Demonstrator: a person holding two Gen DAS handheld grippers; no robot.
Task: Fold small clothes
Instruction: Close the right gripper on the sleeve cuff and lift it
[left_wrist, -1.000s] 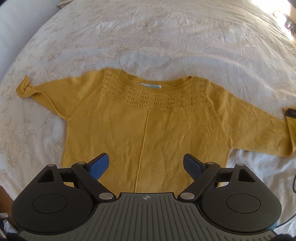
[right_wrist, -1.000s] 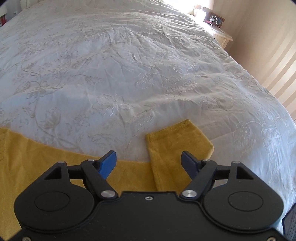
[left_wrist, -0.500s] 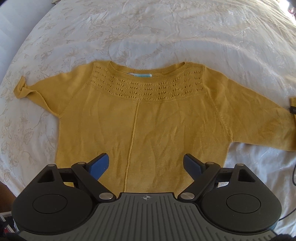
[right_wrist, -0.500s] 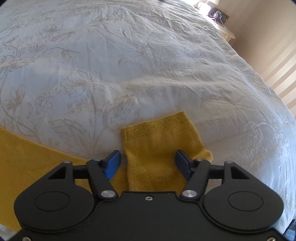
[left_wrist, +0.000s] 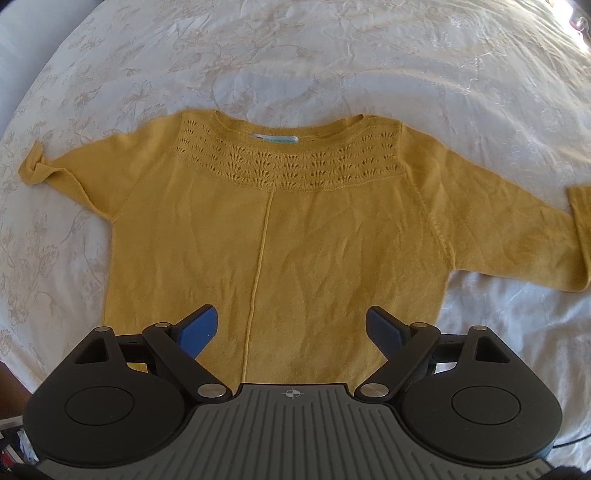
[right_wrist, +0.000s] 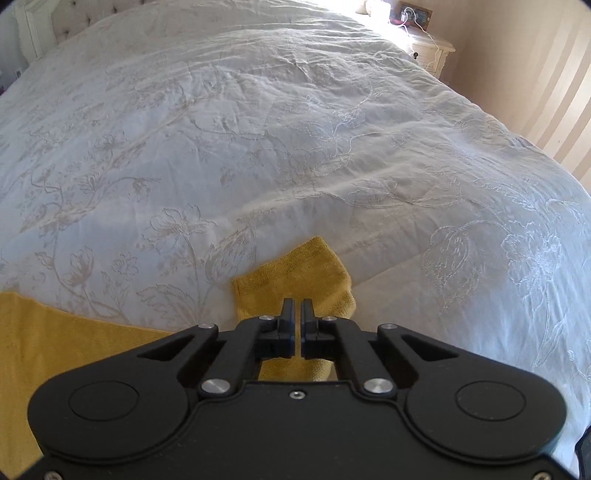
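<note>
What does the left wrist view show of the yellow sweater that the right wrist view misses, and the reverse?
Left wrist only: the whole sweater flat, its lace yoke, neck label, knotted far cuff, and the open left claw above the hem. Right wrist only: the right claw shut on the sleeve cuff, plus a nightstand. Both: the embroidered white bedspread.

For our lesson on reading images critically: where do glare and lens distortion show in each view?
Left wrist view: the white embroidered bedspread curves strongly at the frame edges, sunlight burns out the top right corner, and the mustard-yellow knitted sweater is evenly lit. Right wrist view: glare washes out the cream bedside table; the bed bulges.
</note>
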